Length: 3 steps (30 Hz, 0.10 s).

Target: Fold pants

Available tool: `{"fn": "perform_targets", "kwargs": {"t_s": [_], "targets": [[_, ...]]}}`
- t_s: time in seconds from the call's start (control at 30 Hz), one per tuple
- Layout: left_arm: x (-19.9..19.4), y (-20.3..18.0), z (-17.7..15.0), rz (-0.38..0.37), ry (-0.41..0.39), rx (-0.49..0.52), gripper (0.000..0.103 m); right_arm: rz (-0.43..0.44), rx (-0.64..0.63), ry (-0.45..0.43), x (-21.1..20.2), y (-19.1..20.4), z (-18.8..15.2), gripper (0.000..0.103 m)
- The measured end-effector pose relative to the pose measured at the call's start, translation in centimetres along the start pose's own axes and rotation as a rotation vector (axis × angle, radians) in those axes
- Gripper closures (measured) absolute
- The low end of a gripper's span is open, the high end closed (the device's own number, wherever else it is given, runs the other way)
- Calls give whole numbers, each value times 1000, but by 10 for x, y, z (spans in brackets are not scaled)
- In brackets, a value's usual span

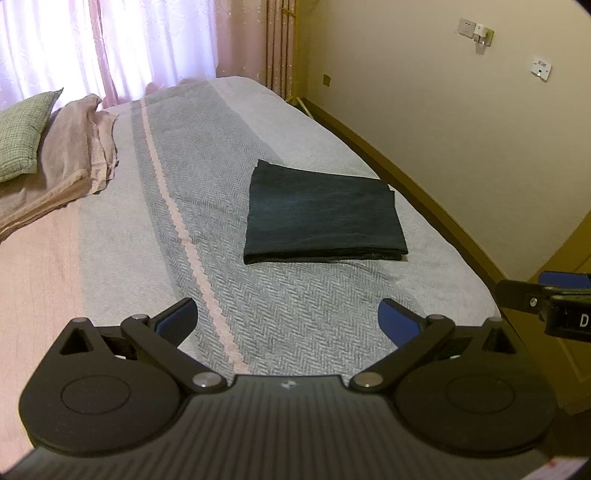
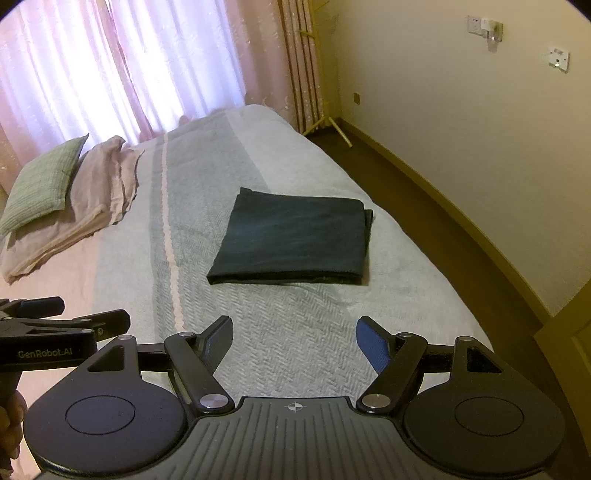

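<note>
As pants lie folded flat at bed centre, 12 o'clock of us, left gripper and right gripper gape empty; we judge cloth soft, limp, light: pinch near folded edge.

A bed with a grey herringbone cover fills the room, pillows at ten o'clock. Daylight glows through pink curtains at eleven o'clock; a cream wall with sockets rises at two o'clock above dark flooring.
</note>
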<state>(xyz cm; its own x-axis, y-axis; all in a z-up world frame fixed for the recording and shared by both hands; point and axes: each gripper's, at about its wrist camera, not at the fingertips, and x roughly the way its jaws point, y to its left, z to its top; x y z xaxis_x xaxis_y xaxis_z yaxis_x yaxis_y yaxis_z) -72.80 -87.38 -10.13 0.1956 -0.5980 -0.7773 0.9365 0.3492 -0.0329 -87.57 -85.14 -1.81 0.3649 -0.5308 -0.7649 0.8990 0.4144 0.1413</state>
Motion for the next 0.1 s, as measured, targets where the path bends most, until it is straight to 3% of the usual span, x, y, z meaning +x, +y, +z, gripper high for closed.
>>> {"fn": "perform_targets", "kwargs": {"t_s": [0.1], "targets": [[2, -4, 0, 7, 1, -13, 1, 13, -10, 9, 3, -5, 2, 32]]}}
